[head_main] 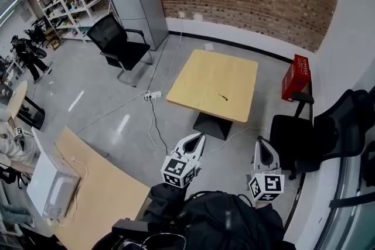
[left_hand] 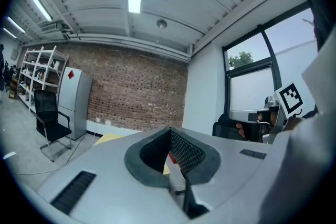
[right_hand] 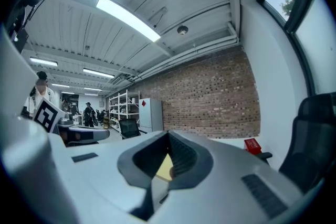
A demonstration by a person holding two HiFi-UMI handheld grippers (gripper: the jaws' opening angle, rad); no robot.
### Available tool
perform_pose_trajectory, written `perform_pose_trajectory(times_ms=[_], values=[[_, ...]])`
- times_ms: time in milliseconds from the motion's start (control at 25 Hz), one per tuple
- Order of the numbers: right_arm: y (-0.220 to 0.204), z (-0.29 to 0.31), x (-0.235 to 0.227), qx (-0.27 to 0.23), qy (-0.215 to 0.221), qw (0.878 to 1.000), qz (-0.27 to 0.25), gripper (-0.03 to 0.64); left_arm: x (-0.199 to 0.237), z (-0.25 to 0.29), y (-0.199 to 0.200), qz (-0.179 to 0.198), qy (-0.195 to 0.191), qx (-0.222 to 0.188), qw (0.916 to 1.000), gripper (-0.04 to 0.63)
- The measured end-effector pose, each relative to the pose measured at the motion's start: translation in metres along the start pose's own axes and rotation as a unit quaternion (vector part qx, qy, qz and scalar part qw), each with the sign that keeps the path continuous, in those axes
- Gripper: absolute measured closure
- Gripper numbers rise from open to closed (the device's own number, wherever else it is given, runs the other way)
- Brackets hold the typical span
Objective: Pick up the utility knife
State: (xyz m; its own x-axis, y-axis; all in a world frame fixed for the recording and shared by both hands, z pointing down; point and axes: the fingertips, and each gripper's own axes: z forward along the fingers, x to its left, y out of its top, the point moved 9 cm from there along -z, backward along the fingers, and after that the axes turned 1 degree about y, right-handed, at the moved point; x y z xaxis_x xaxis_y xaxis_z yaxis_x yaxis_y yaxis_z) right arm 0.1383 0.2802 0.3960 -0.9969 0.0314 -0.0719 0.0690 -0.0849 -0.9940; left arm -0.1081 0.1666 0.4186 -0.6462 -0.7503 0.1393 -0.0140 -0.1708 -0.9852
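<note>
The utility knife (head_main: pixel 224 96) is a small dark thing lying on the light wooden square table (head_main: pixel 205 70), toward its near right side. Both grippers hover well short of the table, over the grey floor, and point toward it. My left gripper (head_main: pixel 199 137) has its jaws shut with nothing between them. My right gripper (head_main: pixel 261 144) is likewise shut and empty. In the left gripper view the left gripper (left_hand: pixel 169 132) shows a strip of the yellow table (left_hand: pixel 113 138) beyond it. In the right gripper view the right gripper (right_hand: pixel 168 135) lets a sliver of the table (right_hand: pixel 165 168) show through the gap.
A black office chair (head_main: pixel 121 44) and a grey cabinet (head_main: pixel 138 0) stand at the far left. A red box (head_main: pixel 297 78) sits by the wall, right of the table. Another black chair (head_main: pixel 319 132) is close on my right. A power strip (head_main: pixel 153 94) with cables lies on the floor.
</note>
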Motion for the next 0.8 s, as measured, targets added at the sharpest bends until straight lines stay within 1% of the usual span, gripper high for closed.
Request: perform_pose_trajectory(times_ms=[160, 400, 600, 800], values=[[-0.010, -0.004, -0.004, 0.012, 0.012, 1.000, 0.004, 0.614, -0.009, 0.000, -0.012, -0.004, 0.009, 0.012, 0.9999, 0.594], [-0.021, -0.004, -0.016, 0.025, 0.022, 0.999, 0.022, 0.614, -0.025, -0.001, -0.024, -0.006, 0.011, 0.033, 0.9994, 0.594], [-0.020, 0.007, -0.009, 0.020, 0.034, 0.999, 0.023, 0.614, -0.018, 0.000, -0.022, -0.003, 0.015, 0.034, 0.9993, 0.594], [-0.026, 0.029, -0.009, 0.026, 0.028, 0.999, 0.028, 0.614, 0.000, 0.014, -0.023, -0.003, 0.006, 0.040, 0.9992, 0.594]])
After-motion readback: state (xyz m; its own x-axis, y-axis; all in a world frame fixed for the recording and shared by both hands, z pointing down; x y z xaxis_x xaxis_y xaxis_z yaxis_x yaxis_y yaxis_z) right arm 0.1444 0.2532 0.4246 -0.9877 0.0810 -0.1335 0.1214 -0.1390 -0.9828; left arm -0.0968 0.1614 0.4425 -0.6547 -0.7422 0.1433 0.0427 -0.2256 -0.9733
